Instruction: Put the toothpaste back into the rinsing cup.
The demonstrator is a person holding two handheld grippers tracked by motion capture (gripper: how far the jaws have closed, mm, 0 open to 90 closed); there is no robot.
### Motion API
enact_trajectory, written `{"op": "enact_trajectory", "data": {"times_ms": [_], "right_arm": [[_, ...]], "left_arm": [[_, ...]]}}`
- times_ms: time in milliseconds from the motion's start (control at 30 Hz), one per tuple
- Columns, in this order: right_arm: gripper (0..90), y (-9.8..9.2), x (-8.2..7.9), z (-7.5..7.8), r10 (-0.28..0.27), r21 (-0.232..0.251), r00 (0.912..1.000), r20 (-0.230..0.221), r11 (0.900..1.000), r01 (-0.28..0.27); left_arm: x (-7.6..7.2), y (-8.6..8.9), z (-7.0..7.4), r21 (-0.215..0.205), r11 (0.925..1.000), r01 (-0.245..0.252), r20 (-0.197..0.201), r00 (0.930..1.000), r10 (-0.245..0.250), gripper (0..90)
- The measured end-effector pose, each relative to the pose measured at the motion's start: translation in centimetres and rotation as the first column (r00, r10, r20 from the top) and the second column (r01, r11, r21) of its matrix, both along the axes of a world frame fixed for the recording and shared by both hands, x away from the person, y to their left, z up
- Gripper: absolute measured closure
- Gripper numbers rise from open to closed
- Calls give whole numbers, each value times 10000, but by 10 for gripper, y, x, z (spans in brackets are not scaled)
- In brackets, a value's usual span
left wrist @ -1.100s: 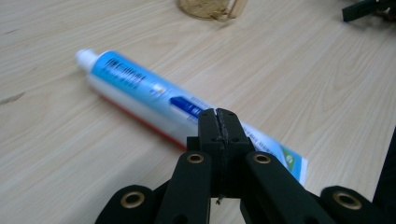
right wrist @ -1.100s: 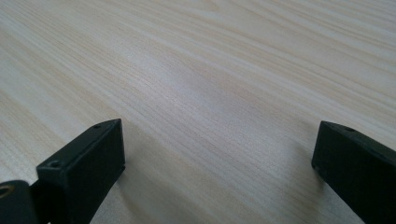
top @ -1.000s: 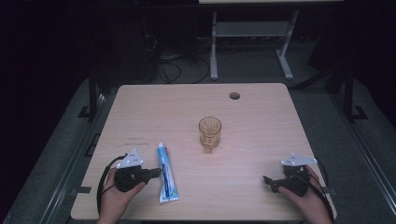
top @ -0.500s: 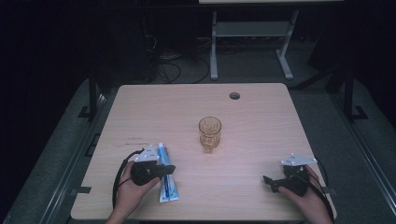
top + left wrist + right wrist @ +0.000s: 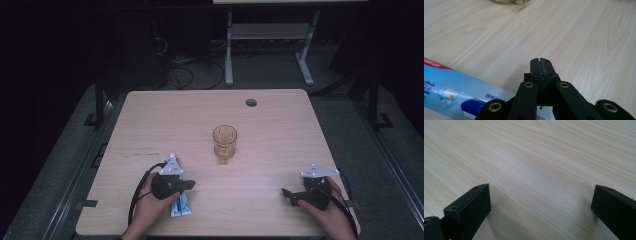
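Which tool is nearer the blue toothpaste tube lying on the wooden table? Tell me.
Left. The left tool, shut, hangs right over the blue toothpaste tube; the right tool, open, sits far off near the table's right edge.

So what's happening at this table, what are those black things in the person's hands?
A person holds a gripping tool in each hand at a wooden table. The left tool, its jaws shut with nothing between them, sits over a blue toothpaste tube lying flat near the front edge. The right tool rests apart at the right, jaws wide open over bare wood. An amber glass stands upright mid-table, untouched.
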State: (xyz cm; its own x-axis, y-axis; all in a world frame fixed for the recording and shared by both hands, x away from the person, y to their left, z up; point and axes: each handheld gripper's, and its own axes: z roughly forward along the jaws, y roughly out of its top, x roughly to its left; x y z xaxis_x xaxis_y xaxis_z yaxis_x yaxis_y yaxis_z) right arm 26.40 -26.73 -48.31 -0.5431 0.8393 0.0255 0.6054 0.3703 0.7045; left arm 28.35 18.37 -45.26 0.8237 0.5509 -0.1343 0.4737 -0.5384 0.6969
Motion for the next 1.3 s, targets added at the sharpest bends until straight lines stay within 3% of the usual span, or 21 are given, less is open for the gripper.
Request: {"op": "enact_trajectory", "data": {"times_ms": [267,467,667,1300], "right_arm": [[18,0,0,0,0,3,10000,-1,10000,0],[18,0,0,0,-2,0,10000,-1,10000,2],[18,0,0,0,-2,4,10000,-1,10000,2],[18,0,0,0,0,5,10000,-3,10000,0]], "left_arm": [[-1,0,-5,428,9991,-83,-175,9998,90,900],[-3,5,-4,308,9994,-151,-274,9995,159,900],[-7,13,-3,446,9985,-315,-229,9992,325,900],[-14,55,2,709,9887,-1322,-50,9911,1329,900]]}}
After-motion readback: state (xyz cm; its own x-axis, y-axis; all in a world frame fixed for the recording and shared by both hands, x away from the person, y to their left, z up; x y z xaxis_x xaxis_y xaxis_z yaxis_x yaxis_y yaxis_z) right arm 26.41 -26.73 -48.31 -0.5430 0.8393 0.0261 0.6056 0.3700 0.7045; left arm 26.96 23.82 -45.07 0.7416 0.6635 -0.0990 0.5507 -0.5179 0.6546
